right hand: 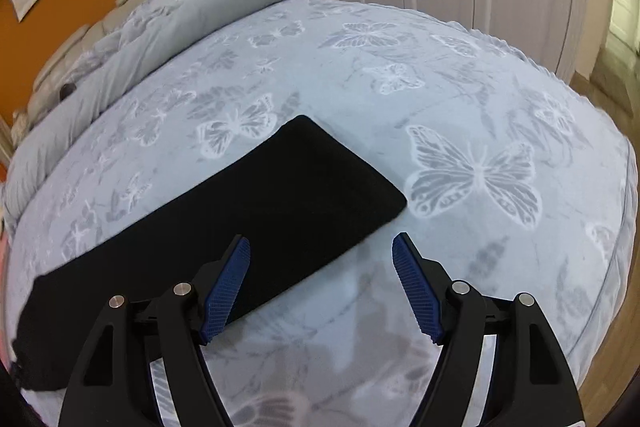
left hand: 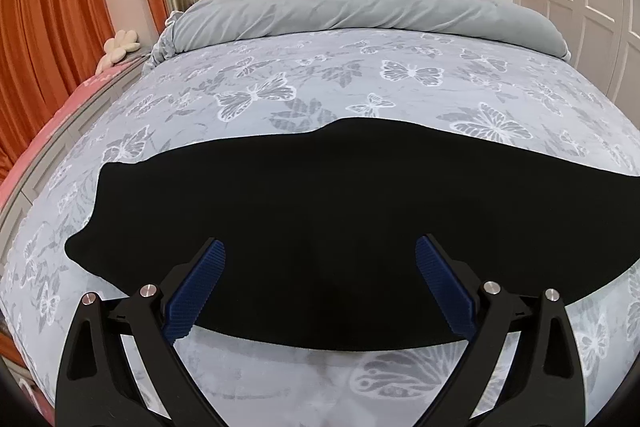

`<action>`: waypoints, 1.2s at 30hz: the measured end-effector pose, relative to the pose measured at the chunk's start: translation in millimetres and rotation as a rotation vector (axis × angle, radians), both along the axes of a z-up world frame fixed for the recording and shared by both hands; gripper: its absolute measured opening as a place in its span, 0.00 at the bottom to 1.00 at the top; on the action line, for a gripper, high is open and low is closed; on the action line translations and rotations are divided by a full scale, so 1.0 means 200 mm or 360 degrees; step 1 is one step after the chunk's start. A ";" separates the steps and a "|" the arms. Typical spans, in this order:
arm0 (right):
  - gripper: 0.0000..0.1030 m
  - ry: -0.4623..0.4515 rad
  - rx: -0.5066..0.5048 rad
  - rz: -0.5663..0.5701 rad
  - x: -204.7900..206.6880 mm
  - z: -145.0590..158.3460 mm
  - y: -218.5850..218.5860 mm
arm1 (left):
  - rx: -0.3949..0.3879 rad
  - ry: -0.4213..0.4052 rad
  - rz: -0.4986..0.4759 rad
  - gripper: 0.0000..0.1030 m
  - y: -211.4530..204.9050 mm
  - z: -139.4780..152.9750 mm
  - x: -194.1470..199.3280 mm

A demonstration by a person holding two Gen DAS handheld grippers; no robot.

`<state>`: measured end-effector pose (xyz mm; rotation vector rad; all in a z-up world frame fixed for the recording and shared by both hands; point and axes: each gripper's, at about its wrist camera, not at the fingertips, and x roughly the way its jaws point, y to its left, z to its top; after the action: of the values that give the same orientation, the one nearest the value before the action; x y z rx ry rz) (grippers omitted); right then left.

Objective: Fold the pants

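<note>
Black pants (left hand: 340,227): laid flat across the near part of the bed (left hand: 400,67), on a pale butterfly-print cover; long strip running side to side, apparently already doubled leg over leg. One squared, narrower end (right hand: 352,179) lying toward the right side of the bed, the wider irregular end toward the left.

Handling, judged: soft, limp knit or fleece; light; no stiffness, so sagging and trailing when lifted at one point only. Matte, not slippery; likely clinging slightly to the plush cover. Not fragile.

Grip points, judged: the two corners of the squared end for bringing it over toward the wide end; all layers to be pinched together at the edge, else the top layer peels off alone.

Left hand-held gripper (left hand: 320,255): spread wide, above the middle of the cloth, nothing pinched.

Right hand-held gripper (right hand: 322,247): spread wide, nothing pinched, over the near edge close to the squared end.
</note>
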<state>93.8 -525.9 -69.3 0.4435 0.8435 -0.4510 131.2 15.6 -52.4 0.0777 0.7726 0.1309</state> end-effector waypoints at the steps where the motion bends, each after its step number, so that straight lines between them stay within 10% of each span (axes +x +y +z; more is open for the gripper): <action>1: 0.70 0.0036 0.0019 -0.0004 0.02 -0.03 -0.01 | 0.0012 -0.0003 -0.0001 0.92 0.00 0.00 0.00; 9: 0.70 0.0082 0.0293 -0.0099 0.02 -0.21 -0.18 | 0.0010 -0.0016 -0.0006 0.92 -0.01 0.00 -0.01; 17: 0.74 0.0022 0.0231 -0.0118 0.07 -0.21 -0.17 | 0.0036 -0.0003 -0.0026 0.92 -0.04 -0.03 -0.01; 19: 0.65 -0.0001 0.0210 -0.0117 0.10 -0.21 -0.17 | 0.0025 -0.0002 -0.0027 0.92 -0.04 -0.02 -0.01; 22: 0.10 -0.0044 0.0199 -0.0102 0.15 -0.19 -0.17 | 0.0019 -0.0012 -0.0024 0.92 -0.03 -0.01 -0.01; 36: 0.09 -0.0488 0.0130 0.0516 0.31 0.38 0.67 | -0.0114 -0.0060 0.0057 0.92 0.09 0.09 -0.03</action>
<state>156.7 -390.9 7.2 0.4285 0.6221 -0.0455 124.5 33.5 -35.2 -0.0064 0.7408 0.1382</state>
